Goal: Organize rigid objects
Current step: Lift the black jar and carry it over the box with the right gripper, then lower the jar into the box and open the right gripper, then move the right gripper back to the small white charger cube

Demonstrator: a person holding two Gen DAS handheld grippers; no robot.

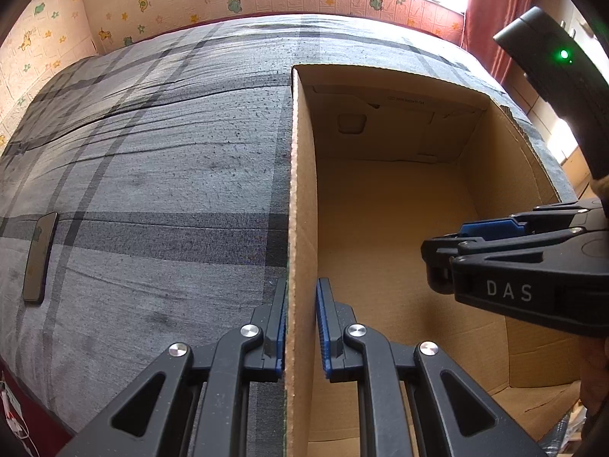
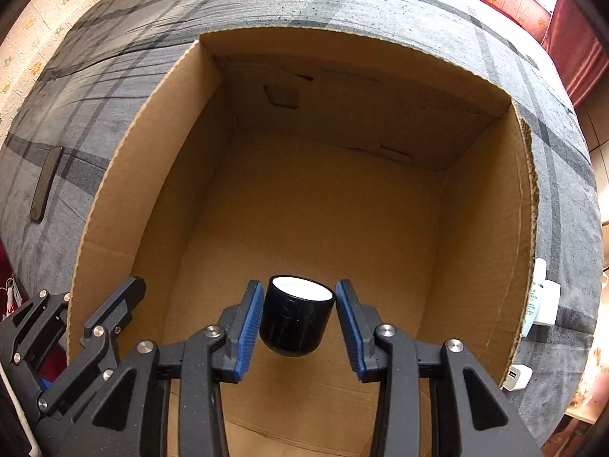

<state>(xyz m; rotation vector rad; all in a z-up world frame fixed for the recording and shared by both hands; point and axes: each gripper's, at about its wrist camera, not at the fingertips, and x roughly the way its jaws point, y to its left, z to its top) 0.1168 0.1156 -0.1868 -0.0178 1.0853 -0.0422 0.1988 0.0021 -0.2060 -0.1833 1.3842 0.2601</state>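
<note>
The small black cylindrical jar with a white top face (image 2: 295,314) sits between the blue pads of the right tongs (image 2: 298,323), above the floor of the large open brown cardboard box (image 2: 114,205). Narrow gaps show on both sides of the jar, so the pads stand spread and I cannot tell whether they touch it at all; the tongs look released rather than clenched. The jar tilts slightly, its white face turned up and away from the camera.

The left tongs (image 1: 300,327) straddle the near left wall of the cardboard box (image 1: 300,190), one blue pad outside it and one inside. The outer pad lies against the cardboard, while a slim gap shows at the inner pad, so whether they are clenched on the wall I cannot tell. From the left view, the right tongs (image 1: 443,255) reach into the box from its right side.

The box rests on a bed covered with a grey plaid sheet (image 1: 152,152). Well left of the box a flat dark phone (image 1: 39,257) lies on the sheet. Just beyond the box's right wall sit a white tube-like container (image 2: 540,297) and a small white charger block (image 2: 518,377).
</note>
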